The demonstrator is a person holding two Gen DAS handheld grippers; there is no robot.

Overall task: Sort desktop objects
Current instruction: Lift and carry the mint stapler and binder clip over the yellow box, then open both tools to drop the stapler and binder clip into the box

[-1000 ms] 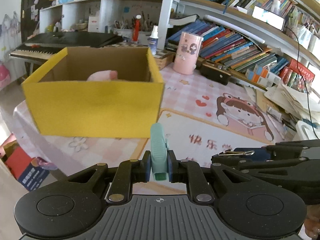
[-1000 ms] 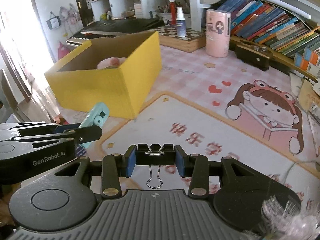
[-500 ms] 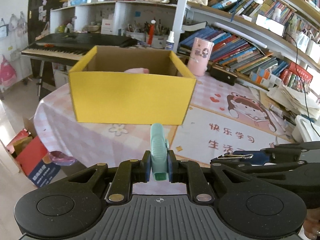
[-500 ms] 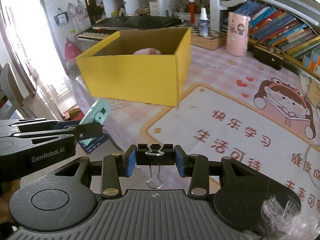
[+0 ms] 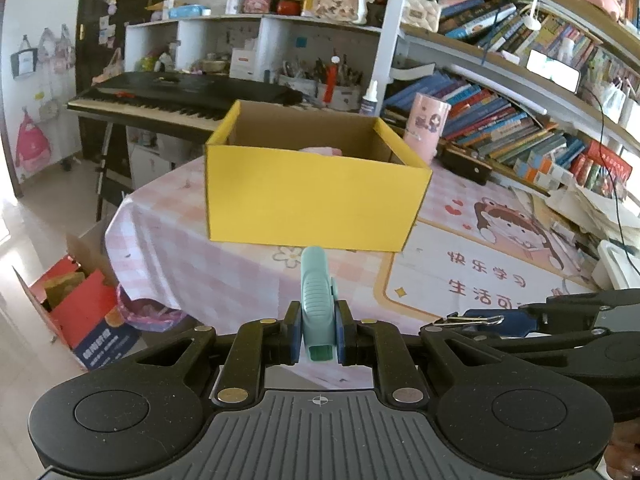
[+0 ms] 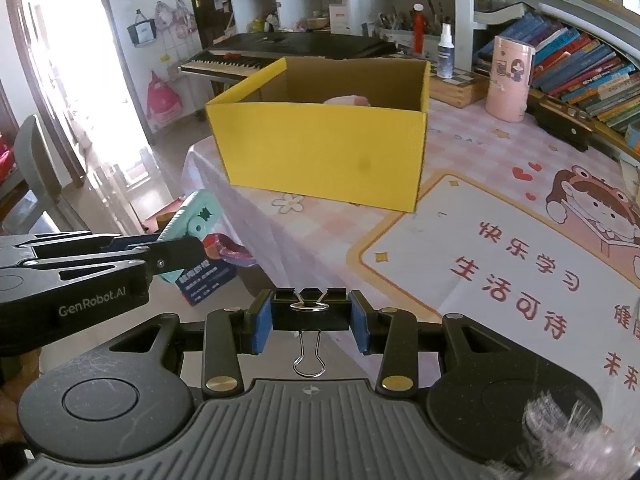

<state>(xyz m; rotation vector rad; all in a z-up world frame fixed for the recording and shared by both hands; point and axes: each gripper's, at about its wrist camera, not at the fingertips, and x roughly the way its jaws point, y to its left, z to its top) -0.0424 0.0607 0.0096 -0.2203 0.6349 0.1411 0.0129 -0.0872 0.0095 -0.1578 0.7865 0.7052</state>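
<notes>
My left gripper (image 5: 317, 334) is shut on a mint-green plastic tool (image 5: 316, 298), held in the air in front of the table edge; it also shows in the right wrist view (image 6: 192, 220). My right gripper (image 6: 309, 318) is shut on a black binder clip (image 6: 309, 312) whose wire handle hangs toward the camera; the clip also shows in the left wrist view (image 5: 480, 319). An open yellow cardboard box (image 5: 312, 204) stands on the table ahead (image 6: 324, 156), with a pink object (image 6: 347, 101) inside.
The table has a pink checked cloth (image 5: 188, 256) and a cartoon mat (image 6: 520, 256). A pink cylinder (image 6: 510, 78), spray bottle (image 6: 445, 58) and rows of books (image 5: 500, 128) stand behind. A keyboard piano (image 5: 180, 98) and red boxes on the floor (image 5: 76, 304) are to the left.
Both grippers have pulled back and up from the table with their objects still held. The yellow box looks farther away and the table edge and floor have come into view.
</notes>
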